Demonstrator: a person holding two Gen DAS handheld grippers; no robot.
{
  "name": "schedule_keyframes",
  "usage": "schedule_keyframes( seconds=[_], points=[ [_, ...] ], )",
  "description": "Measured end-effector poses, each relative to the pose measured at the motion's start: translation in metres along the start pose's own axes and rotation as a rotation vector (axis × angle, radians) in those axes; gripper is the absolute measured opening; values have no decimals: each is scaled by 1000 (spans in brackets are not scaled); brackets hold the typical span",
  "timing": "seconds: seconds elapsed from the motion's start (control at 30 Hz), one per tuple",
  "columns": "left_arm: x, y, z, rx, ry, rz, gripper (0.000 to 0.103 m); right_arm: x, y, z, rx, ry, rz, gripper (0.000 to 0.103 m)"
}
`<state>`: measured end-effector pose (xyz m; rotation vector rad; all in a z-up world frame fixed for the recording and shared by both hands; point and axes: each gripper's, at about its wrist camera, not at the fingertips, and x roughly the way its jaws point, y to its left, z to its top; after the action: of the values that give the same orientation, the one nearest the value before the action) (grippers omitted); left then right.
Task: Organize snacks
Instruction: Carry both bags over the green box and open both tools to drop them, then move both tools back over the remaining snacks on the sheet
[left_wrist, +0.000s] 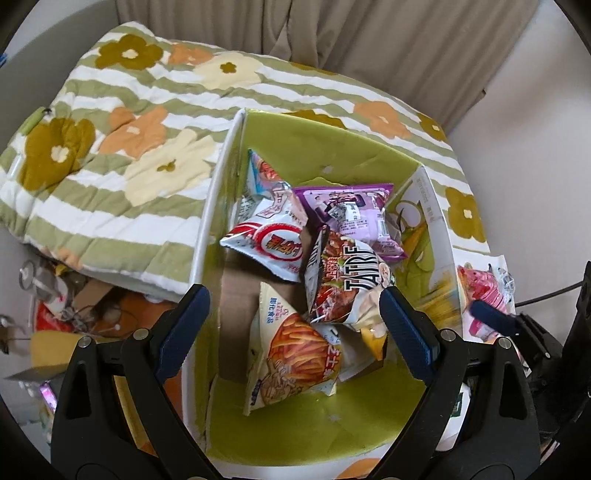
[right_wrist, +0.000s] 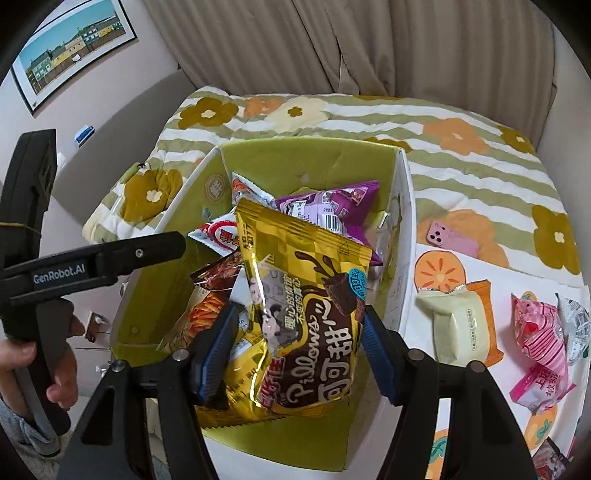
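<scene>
The right gripper (right_wrist: 299, 345) clamps a gold chocolate-pillow snack bag (right_wrist: 306, 295) between its blue pads, holding it upright over the green-lined box (right_wrist: 295, 162) that sits on a flowered quilt (right_wrist: 461, 144). The left gripper (left_wrist: 295, 325) hovers spread wide and empty above the same box (left_wrist: 332, 144), where a purple bag (left_wrist: 354, 218), a red-and-white bag (left_wrist: 273, 247), a "TATRE" bag (left_wrist: 343, 280) and a fries bag (left_wrist: 295, 350) lie piled together. To the right of the box, a cream-and-orange packet (right_wrist: 461, 325) and a pink striped packet (right_wrist: 543, 339) lie on a fruit-print sheet, with a pink phone (right_wrist: 452, 238) just beyond them.
</scene>
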<state>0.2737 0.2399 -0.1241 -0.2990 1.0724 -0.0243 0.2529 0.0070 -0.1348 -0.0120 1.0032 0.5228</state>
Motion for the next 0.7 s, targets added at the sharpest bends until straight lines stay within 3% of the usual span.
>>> schedule_keyframes(
  seconds=[0.07,0.1,0.47,0.7],
  points=[
    [-2,1,-3,-5,-2,2,92,-1,1,-2,-4,-8,16,99],
    [-2,2,-6,-8,-1,3,92,-2,1,-4,-13,-13,21,103],
    [-2,1,-20,5,20,-6,92,-6,5,-17,-35,-10,-13,102],
    [-13,-6,-16,45,2,-18,92,-18,10,-15,-26,-52,-45,102]
  ],
)
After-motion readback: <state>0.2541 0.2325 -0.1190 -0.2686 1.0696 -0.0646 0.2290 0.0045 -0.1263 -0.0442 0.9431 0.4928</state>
